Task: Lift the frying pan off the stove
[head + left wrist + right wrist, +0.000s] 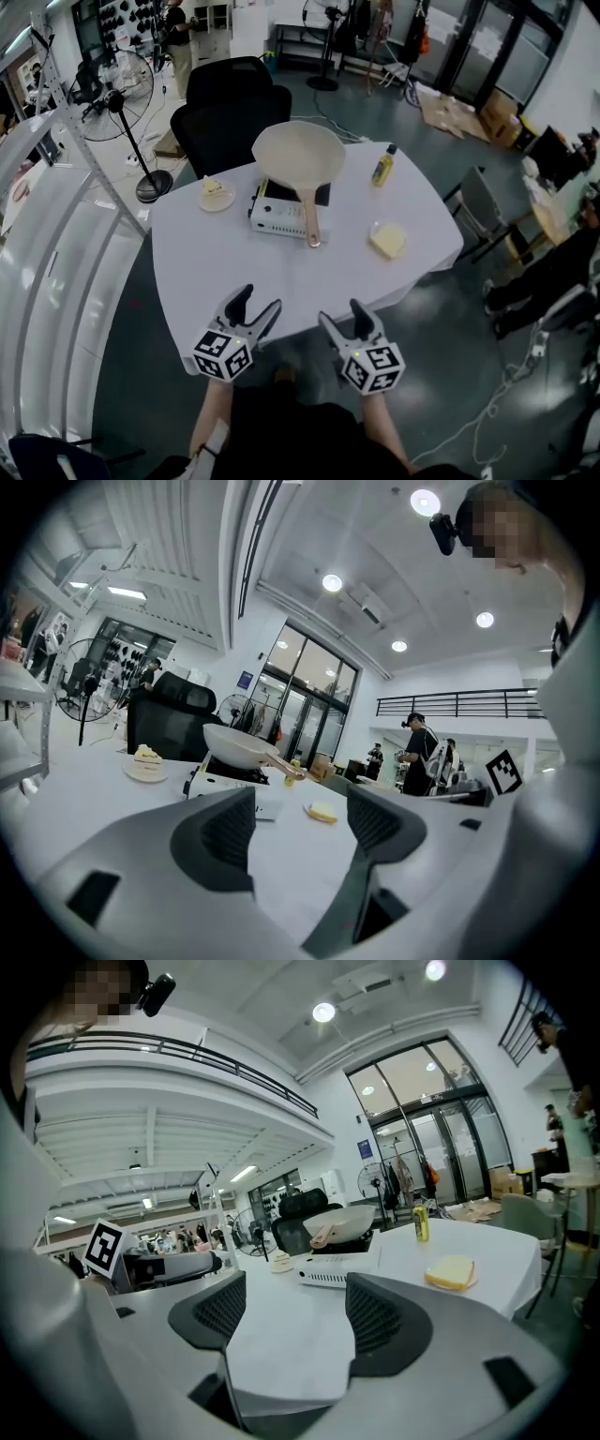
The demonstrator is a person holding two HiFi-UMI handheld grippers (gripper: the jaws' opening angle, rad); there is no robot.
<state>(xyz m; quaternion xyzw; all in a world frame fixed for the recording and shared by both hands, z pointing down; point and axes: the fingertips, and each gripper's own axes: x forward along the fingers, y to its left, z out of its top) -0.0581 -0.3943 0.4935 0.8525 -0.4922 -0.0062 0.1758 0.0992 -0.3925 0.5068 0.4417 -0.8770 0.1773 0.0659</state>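
Note:
A cream frying pan (298, 156) rests on a white portable stove (281, 214) at the far middle of the white table (225, 272); its wooden handle (312, 221) points toward me. In the left gripper view the pan (234, 745) sits atop the stove (225, 782); in the right gripper view the pan (345, 1222) sits above the stove (328, 1270). My left gripper (257, 310) and right gripper (343, 319) hover at the table's near edge, both open with nothing between them, well short of the pan.
A plate with a cake slice (216, 194) lies left of the stove. A yellow bottle (382, 167) and a plate with a yellow block (388, 240) are to its right. Black chairs (234, 108) stand behind the table, a fan (127, 103) and shelving at left.

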